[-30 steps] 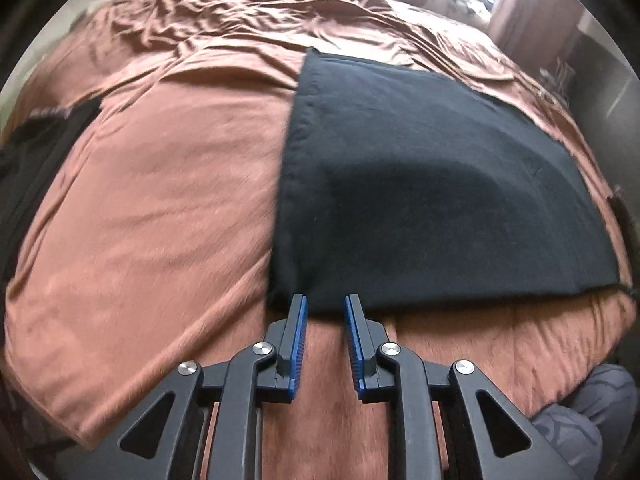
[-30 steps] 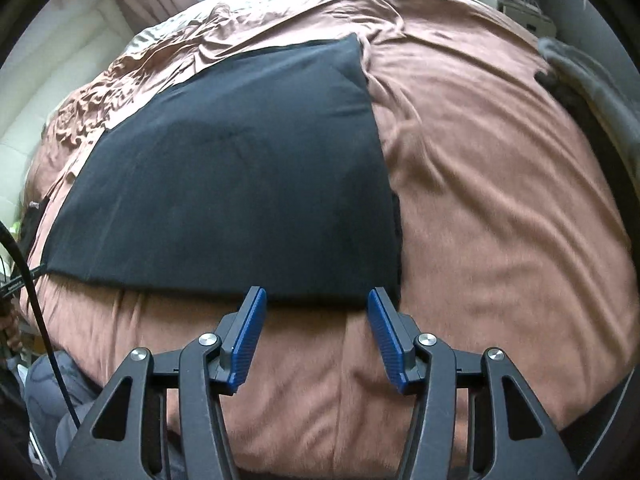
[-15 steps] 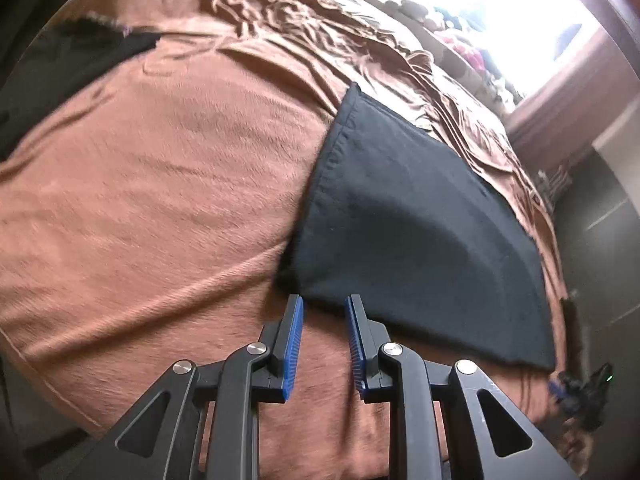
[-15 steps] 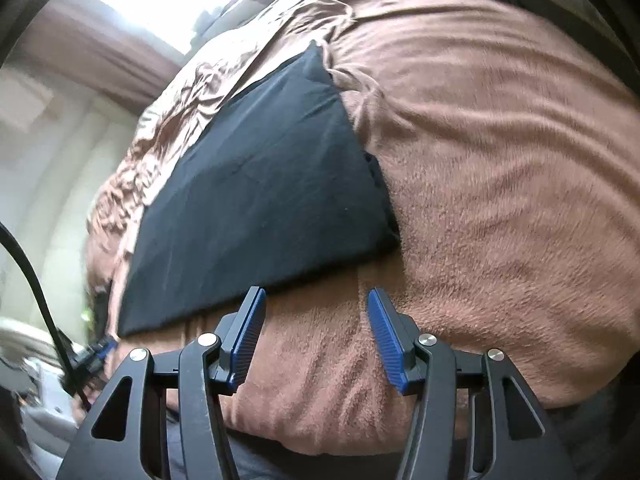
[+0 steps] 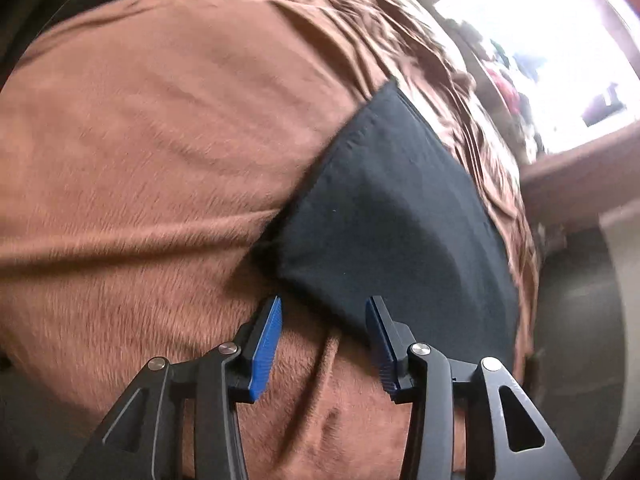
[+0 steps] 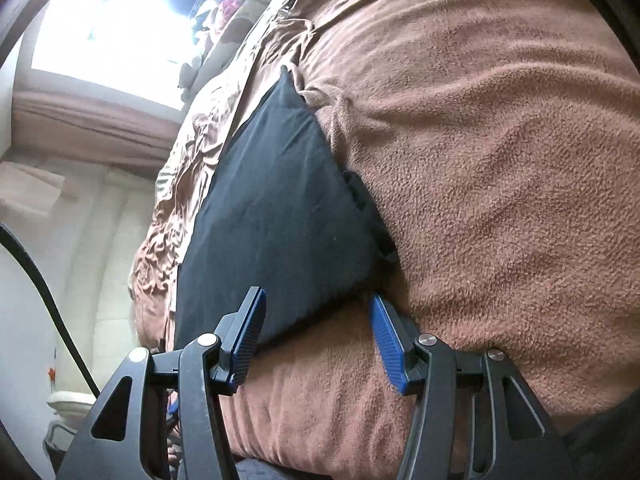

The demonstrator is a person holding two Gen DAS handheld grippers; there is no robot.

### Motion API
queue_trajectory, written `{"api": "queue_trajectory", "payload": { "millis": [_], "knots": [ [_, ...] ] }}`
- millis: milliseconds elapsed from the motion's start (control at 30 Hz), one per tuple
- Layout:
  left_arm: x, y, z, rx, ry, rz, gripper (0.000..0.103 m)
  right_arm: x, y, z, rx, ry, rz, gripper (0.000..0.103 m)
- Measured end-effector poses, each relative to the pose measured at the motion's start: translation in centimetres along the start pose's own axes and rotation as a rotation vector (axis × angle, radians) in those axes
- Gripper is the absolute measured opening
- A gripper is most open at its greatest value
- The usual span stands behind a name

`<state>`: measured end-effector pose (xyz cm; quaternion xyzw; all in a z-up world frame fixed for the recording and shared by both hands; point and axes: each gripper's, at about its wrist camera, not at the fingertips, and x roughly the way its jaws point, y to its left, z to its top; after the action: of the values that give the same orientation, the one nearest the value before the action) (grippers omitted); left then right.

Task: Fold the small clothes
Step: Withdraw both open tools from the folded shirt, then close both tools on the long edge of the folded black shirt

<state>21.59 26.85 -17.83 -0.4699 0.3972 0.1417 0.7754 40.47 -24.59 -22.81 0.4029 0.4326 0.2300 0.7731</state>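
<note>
In the left wrist view, the left gripper [image 5: 323, 322] is seen with jaws just widened, nothing clasped, at the near corner of the black garment [image 5: 400, 216], which is spread flat on the brown blanket [image 5: 160, 140], its long axis running up-right toward the window [image 5: 552, 40]. In the right wrist view, the right gripper [image 6: 316, 320] is held half-spread and empty over the garment's near edge, the cloth stretching up-left.

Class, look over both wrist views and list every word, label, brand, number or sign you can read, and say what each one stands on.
None: no readable text shows in either view.
Black garment: no tag or print visible.
Brown blanket: plain fleece, no lettering.
Left gripper and right gripper: black arms, blue pads, no markings visible.
Clutter by the bright window: too blurred and washed out to read anything.
</note>
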Motion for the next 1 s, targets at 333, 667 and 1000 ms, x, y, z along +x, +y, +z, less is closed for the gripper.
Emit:
{"api": "queue_trajectory", "payload": {
  "millis": [333,667,1000],
  "knots": [
    [0.4,0.9,0.5,-0.114,-0.048,0.012,0.045,0.1,-0.4,-0.2,0.040,-0.048,-0.011,0.049],
    [1.3,0.9,1.4,-0.159,-0.098,0.004,0.045,0.5,1.1,-1.3,0.036,-0.094,-0.065,0.040],
    [1.4,2.1,1.9,-0.164,-0.097,-0.029,0.012,0.4,0.9,-1.0,0.029,-0.061,-0.071,0.005]
  ]
}}
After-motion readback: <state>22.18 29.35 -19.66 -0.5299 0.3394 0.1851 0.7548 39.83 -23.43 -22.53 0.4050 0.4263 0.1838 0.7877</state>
